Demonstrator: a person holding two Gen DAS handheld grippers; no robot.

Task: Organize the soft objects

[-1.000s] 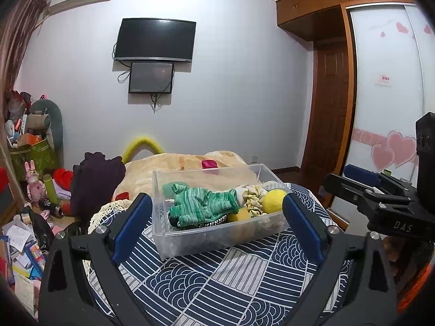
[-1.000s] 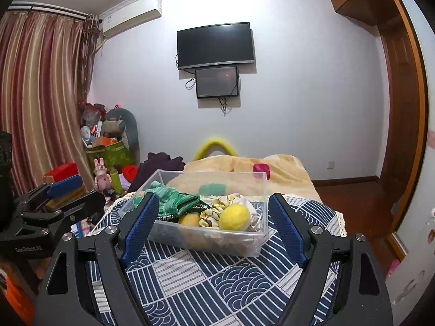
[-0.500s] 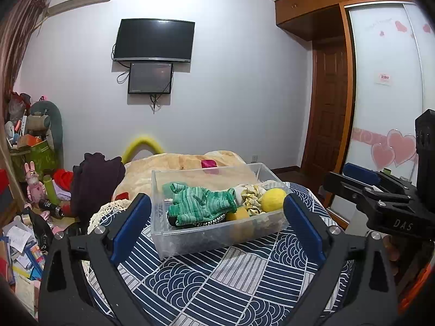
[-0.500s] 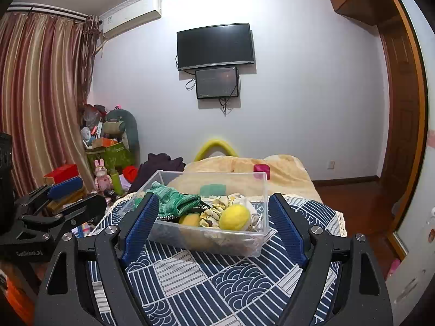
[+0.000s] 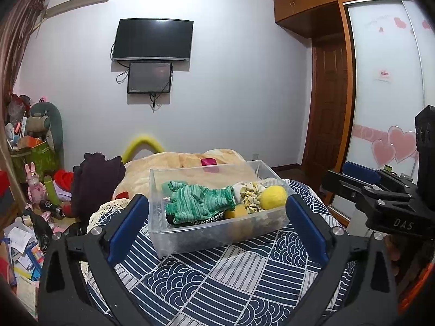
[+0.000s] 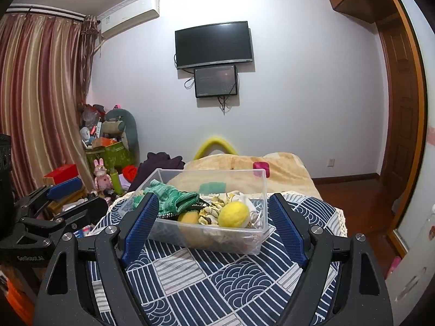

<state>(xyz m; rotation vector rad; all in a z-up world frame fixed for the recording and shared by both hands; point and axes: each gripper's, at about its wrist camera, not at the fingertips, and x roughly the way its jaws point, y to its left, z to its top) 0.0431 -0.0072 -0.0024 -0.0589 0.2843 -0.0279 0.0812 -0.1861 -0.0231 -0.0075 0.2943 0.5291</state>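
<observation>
A clear plastic bin (image 5: 190, 237) stands on the blue patterned bedspread (image 5: 231, 279). It holds a green knit glove (image 5: 199, 201), a yellow ball (image 5: 273, 197), a patterned scrunchie (image 5: 248, 197) and an orange piece (image 5: 236, 212). My left gripper (image 5: 217, 225) is open and empty, its jaws framing the bin from in front. My right gripper (image 6: 214, 225) is open and empty, also in front of the bin (image 6: 217, 240). The glove (image 6: 174, 199) and ball (image 6: 233, 217) show there too.
A beige blanket (image 5: 190, 163) with a pink object (image 5: 208, 161) lies behind the bin. A dark garment (image 5: 95, 182) and cluttered toys and boxes (image 5: 32, 163) are at the left. A wardrobe (image 5: 386, 81) and door stand at the right.
Both grippers stay open. The left view has shifted very slightly; the bin and its contents have not moved.
</observation>
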